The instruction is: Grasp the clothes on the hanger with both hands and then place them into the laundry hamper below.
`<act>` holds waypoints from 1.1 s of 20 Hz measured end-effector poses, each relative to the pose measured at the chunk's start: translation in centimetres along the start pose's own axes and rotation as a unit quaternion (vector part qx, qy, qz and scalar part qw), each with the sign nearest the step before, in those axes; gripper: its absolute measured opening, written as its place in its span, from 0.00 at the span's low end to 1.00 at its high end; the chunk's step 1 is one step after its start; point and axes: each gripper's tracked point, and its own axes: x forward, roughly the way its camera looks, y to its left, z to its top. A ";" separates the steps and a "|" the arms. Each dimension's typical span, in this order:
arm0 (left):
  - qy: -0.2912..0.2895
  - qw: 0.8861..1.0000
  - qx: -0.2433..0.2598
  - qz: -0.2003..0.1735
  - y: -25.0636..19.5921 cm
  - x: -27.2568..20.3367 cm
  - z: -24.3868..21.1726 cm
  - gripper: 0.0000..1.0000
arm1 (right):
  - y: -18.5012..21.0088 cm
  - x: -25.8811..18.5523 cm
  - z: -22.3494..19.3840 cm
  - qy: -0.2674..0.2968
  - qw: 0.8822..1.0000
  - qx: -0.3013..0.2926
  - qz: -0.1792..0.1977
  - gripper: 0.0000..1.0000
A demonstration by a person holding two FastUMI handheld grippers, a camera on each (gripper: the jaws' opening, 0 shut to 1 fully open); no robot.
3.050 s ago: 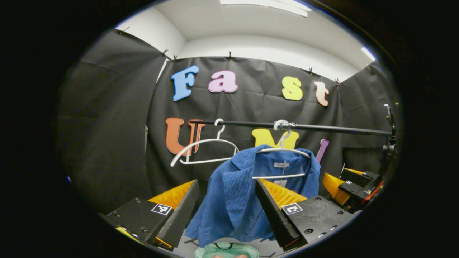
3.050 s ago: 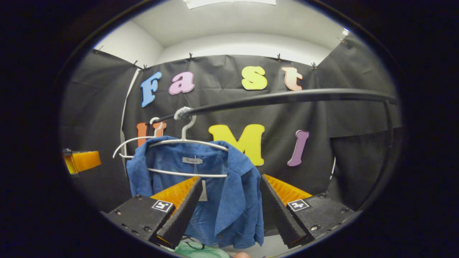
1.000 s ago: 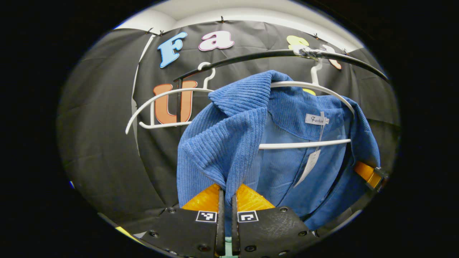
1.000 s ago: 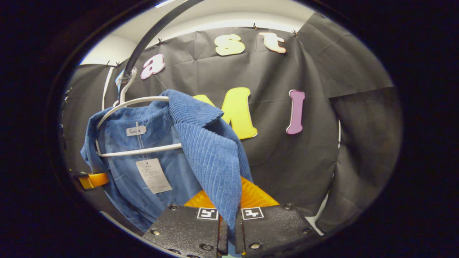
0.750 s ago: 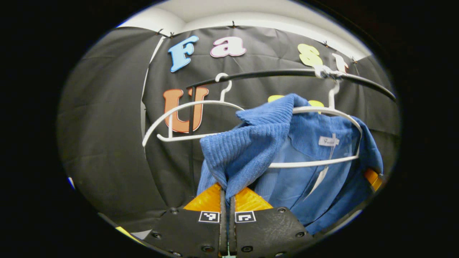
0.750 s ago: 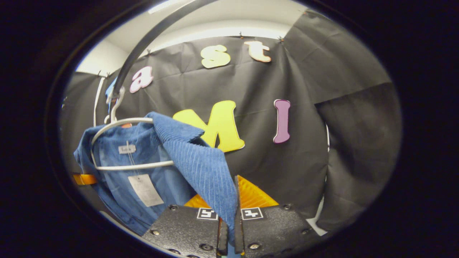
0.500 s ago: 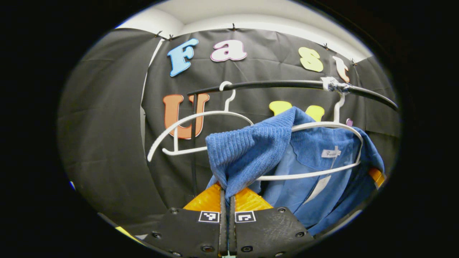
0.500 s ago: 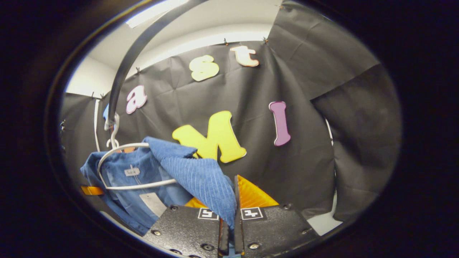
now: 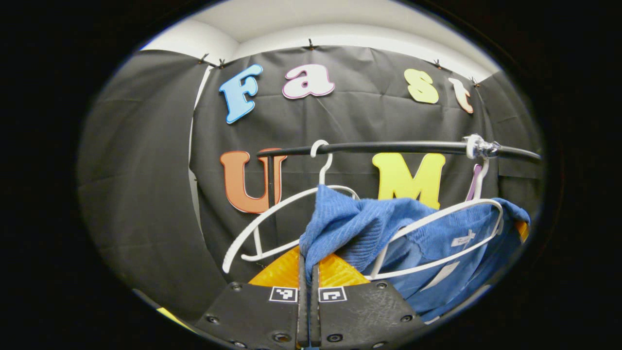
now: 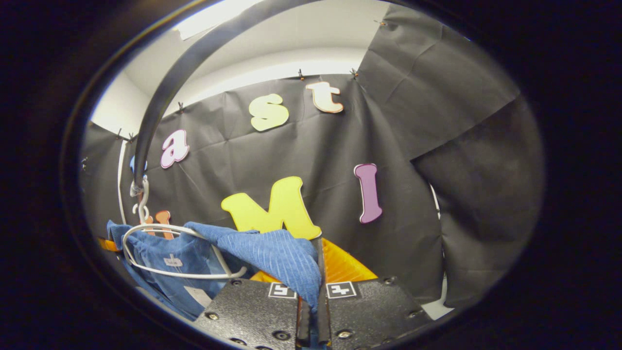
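A blue corduroy jacket [image 9: 369,228] hangs half off a white hanger [image 9: 452,214] on the black rail [image 9: 388,147]. In the left gripper view my left gripper [image 9: 306,265] is shut on the jacket's near shoulder, which is drawn off the hanger's end. In the right gripper view my right gripper [image 10: 316,272] is shut on the jacket's [image 10: 272,255] other shoulder, drawn off the same hanger [image 10: 160,243]. The cloth stretches from each gripper back to the collar, still draped on the hanger. At the jacket's far edge a bit of the right gripper [image 9: 522,228] shows.
An empty white hanger [image 9: 286,214] hangs on the rail to the left of the jacket's hanger. The rail [image 10: 170,92] arcs overhead in the right gripper view. Black cloth walls close the booth behind and at both sides.
Both grippers, shut on the jacket since a second ago, have pulled down and outward. The shoulders have slid off the hanger's ends, and the hanger has tilted.
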 end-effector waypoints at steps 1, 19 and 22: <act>0.008 1.000 0.001 -0.009 -0.5 0.3 -0.7 0.02 | -0.5 0.0 -0.5 -0.001 1.000 0.001 -0.002 0.09; 0.032 0.993 -0.010 -0.111 0.2 4.7 -2.3 0.07 | -3.3 1.1 -2.5 0.012 0.999 -0.012 -0.048 0.09; 0.040 0.991 -0.002 -0.125 0.3 4.3 -3.0 0.02 | -3.5 0.7 -3.2 0.018 0.998 -0.022 -0.051 0.09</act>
